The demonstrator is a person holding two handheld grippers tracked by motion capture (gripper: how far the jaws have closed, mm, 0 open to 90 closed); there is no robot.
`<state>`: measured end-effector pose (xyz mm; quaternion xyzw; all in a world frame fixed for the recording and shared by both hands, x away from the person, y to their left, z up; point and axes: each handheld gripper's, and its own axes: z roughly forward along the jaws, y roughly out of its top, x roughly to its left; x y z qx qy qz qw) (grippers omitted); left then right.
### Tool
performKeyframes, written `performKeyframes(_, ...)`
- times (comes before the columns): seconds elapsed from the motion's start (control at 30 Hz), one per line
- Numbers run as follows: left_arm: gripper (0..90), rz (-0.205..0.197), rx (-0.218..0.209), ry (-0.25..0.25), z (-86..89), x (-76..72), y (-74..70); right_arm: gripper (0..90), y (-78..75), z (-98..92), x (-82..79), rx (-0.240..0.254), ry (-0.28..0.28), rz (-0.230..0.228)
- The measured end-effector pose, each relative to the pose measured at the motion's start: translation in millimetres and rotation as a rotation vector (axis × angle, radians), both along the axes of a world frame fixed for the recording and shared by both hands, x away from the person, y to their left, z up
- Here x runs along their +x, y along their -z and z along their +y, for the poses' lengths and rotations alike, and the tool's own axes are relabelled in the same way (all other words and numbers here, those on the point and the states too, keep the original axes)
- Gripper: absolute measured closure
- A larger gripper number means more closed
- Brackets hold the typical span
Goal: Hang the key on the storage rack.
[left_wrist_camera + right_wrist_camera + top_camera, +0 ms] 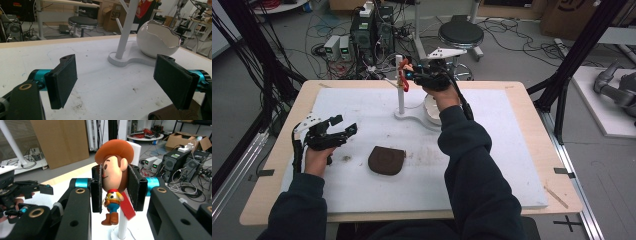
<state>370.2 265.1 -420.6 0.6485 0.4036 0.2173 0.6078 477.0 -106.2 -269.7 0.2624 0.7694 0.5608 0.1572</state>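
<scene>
Right claw clamps figure by head at stand, 12 o'clock, prob. for hanging; left claw released, idle on surface.

Left claw wide apart, low; right claw clamped, arm outstretched.

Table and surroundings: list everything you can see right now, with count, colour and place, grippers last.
Table: one, wooden with a white mat, centre.
Stand: one, white post on a flat base, far middle of the mat.
Bowl: one, white, egg-shaped with a jagged rim, on the stand's base.
Cowboy figure: one, orange hat, red strap, by the post's top.
Pouch: one, dark brown, near middle of the mat.
Stool: one, black seat, beyond the table.
Computer towers: two, black, on the floor.
Left gripper: open, above the mat.
Right gripper: clamped on the figure's head.
</scene>
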Motion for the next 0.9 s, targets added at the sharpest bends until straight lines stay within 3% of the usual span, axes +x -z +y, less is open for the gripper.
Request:
performKeyframes(0.13, 18.9, 0.000, 0.004, 0.000, 1.0, 0.1, 0.0, 68.3, 0.9, 0.5, 1.5, 0.018, -0.013, 0.010)
performKeyframes(0.33, 18.9, 0.001, 0.001, 0.001, 0.1, 0.1, 0.1, 68.3, -4.0, 5.9, -4.8, -0.018, -0.020, -0.029)
performKeyframes(0.53, 18.9, 0.002, 0.006, 0.003, 0.0, 0.1, 0.1, 68.3, -5.4, 14.8, -0.2, -0.034, 0.006, -0.030)
performKeyframes(0.77, 18.9, 0.002, 0.000, 0.001, 0.3, 0.2, 0.2, 68.3, -6.6, 28.7, -1.4, -0.081, 0.001, -0.045)
performKeyframes(0.9, 18.9, 0.001, 0.000, 0.002, 0.6, 0.2, 0.0, 68.3, -10.5, 28.1, -6.6, -0.076, -0.012, -0.054)
